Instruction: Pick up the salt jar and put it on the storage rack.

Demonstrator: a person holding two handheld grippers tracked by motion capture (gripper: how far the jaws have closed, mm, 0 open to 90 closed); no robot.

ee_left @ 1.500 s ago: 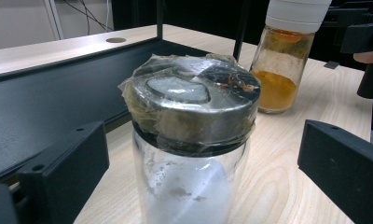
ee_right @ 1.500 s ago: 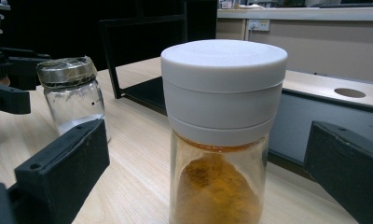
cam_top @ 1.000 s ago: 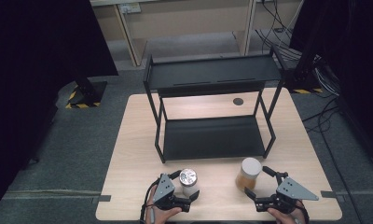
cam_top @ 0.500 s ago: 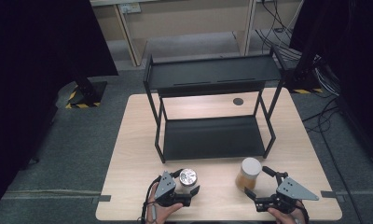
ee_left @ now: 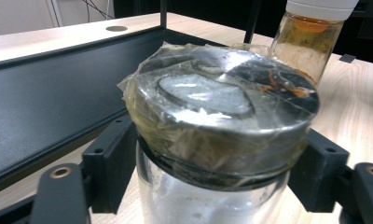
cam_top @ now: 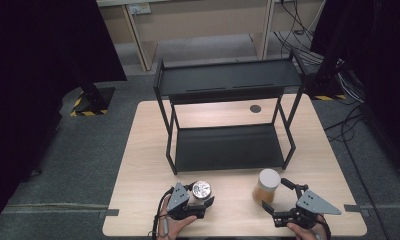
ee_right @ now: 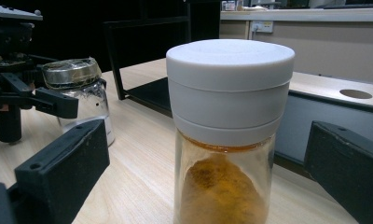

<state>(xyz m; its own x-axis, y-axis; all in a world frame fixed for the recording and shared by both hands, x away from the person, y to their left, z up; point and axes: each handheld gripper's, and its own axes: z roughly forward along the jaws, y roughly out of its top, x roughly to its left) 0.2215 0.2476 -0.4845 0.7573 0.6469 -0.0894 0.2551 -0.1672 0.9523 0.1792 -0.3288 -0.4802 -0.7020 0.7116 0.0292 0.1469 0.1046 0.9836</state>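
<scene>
1. The high view is soft and grainy; the table (cam_top: pixel 228 200) is evenly lit, with darkness at the left and right edges.
2. In the left gripper view, glare streaks the jar's metal lid (ee_left: pixel 222 100).
3. In the right gripper view, the background blurs; the white cap (ee_right: pixel 230 88) is sharp.

I see two upright jars low in the frame. The clear glass jar (cam_top: pixel 201 192) at lower centre-left has a silver lid wrapped in film. The spice jar (cam_top: pixel 266 186) at lower centre-right has a white cap and orange-brown powder inside. They stand well apart.
</scene>
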